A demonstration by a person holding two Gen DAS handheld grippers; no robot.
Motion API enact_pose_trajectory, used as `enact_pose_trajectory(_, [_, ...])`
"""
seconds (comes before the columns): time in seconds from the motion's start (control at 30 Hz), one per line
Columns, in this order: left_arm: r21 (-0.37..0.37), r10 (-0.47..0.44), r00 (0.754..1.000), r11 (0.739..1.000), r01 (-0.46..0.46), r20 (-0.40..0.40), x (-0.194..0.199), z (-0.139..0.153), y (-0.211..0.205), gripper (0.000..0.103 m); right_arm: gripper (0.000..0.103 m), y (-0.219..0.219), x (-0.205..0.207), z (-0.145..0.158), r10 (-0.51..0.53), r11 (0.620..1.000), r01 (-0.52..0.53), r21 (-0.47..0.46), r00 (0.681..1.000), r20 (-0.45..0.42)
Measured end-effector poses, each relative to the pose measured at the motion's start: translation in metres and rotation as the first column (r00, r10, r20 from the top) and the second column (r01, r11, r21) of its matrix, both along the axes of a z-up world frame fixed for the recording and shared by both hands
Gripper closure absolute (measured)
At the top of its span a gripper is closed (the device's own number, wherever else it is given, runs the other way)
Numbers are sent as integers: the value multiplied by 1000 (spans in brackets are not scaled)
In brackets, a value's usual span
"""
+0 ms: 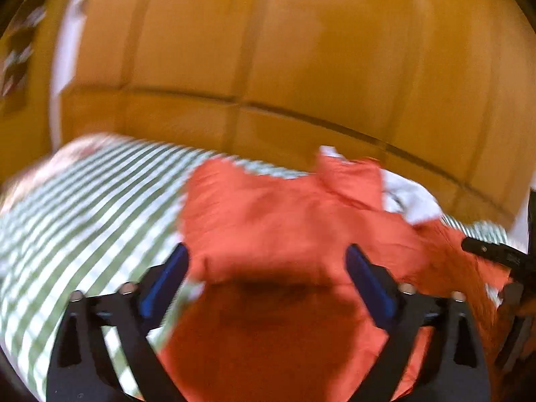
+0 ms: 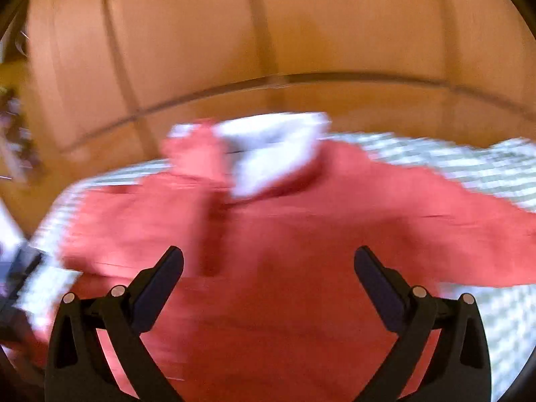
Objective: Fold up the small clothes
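Left wrist view. We see the left gripper (image 1: 266, 261) with its blue-padded jaws spread wide and nothing clamped between them. The orange-red garment (image 1: 268, 221) lies below and ahead of the jaws on the green-and-white striped cloth (image 1: 83, 194), with one part doubled over itself near the jaws. A white piece of fabric (image 1: 408, 201) shows at the garment's far edge. The tip of the right gripper (image 1: 492, 254) enters at the right edge, over the garment. A wooden panelled wall (image 1: 301, 67) fills the background. The picture is heavily smeared.

Right wrist view. We see the right gripper (image 2: 268, 264) equally wide, holding nothing, above the garment (image 2: 301, 234). The white piece of fabric (image 2: 268, 147) sits at the far end, partly wrapped by red cloth; whether it is a collar, a lining or a separate item we cannot tell. The striped cloth (image 2: 469, 164) shows to the right.

Hazards. We judge a fold to be only partly laid. With neither gripper gripping, the doubled layer may slide or spring back, since light fabric holds no crease. A hasty re-grasp may pinch the striped cloth together with the garment, or catch only one layer, skewing the fold. The two grippers are near each other and may collide.
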State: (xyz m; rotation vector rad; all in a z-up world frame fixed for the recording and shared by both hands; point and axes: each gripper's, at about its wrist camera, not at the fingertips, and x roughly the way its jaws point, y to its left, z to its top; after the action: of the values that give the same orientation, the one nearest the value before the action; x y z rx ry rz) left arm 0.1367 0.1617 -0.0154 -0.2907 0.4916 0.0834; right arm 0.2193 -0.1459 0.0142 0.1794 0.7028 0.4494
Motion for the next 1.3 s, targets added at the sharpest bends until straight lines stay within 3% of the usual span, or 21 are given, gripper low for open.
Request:
enact_pose_trajectory(0.07, [-33,60,996,998,-62,-66,-7,-12,20,22,6,21,19,-14,62,997,-59,43,995,-81])
enact_pose_trajectory(0.13, [-51,76,989,995,-83,-124,-8,-23,28,30,26,37,40,-34,66,997,-58,53,983,-170])
enact_pose_trajectory(0.2, [-62,57,981,996,-70,-183,-5,-31,29,30,79,46,57,-48,99,987,-63,145,961,-259])
enact_pose_trajectory(0.3, [-55,1,963,998,-16,-268,11,-39,22,30,94,42,61,-34,109,958,-37,285,964,-243])
enact_pose_trajectory(0.47, [-67,18,957,997,-39,-290,55,-36,23,30,98,29,43,21,30,958,-15,288,998,-49])
enact_pose_trajectory(0.6, [-38,2,972,999,-11,-233,89,-30,23,28,99,10,30,29,-73,964,64,258,997,25])
enact_pose_trajectory(0.67, [-2,26,968,1000,-28,-248,96,-30,24,28,102,2,27,17,-129,963,122,239,992,11])
enact_pose_trajectory(0.77, [-139,-55,956,990,15,-288,84,-37,30,28,103,-10,35,-14,-161,940,185,286,981,-107])
enact_pose_trajectory(0.8, [-153,-85,949,988,39,-305,80,-41,27,28,103,-19,34,-22,-163,930,200,307,976,-141])
enact_pose_trajectory(0.9, [-72,-114,929,993,94,-351,65,-54,17,28,103,-20,39,-26,-156,926,200,321,975,-157])
enact_pose_trajectory(0.97, [-80,-106,930,993,83,-351,63,-56,20,28,103,-11,43,-24,-121,942,164,292,980,-158])
enact_pose_trajectory(1.03, [-113,-74,934,993,36,-350,63,-55,29,28,96,-6,42,-22,-115,950,158,269,979,-167])
enact_pose_trajectory(1.07, [-126,-59,937,992,16,-345,63,-55,32,28,71,-8,40,-20,-123,953,163,256,979,-163])
enact_pose_trajectory(1.1, [-142,-34,939,990,-16,-344,63,-54,37,28,22,-7,39,-20,-155,954,187,236,976,-150])
enact_pose_trajectory(1.13, [-161,-17,937,986,-42,-349,65,-55,41,28,10,-10,35,-21,-178,952,205,227,975,-132])
enact_pose_trajectory(1.23, [-197,1,933,977,-77,-359,78,-50,45,28,13,5,47,-30,-130,965,163,205,978,-165])
enact_pose_trajectory(1.27, [-204,-2,934,976,-76,-358,85,-48,44,28,20,12,56,-35,-116,971,154,184,972,-203])
enact_pose_trajectory(1.3, [-205,-9,933,976,-70,-360,88,-47,44,28,58,21,66,-42,-84,975,132,180,964,-253])
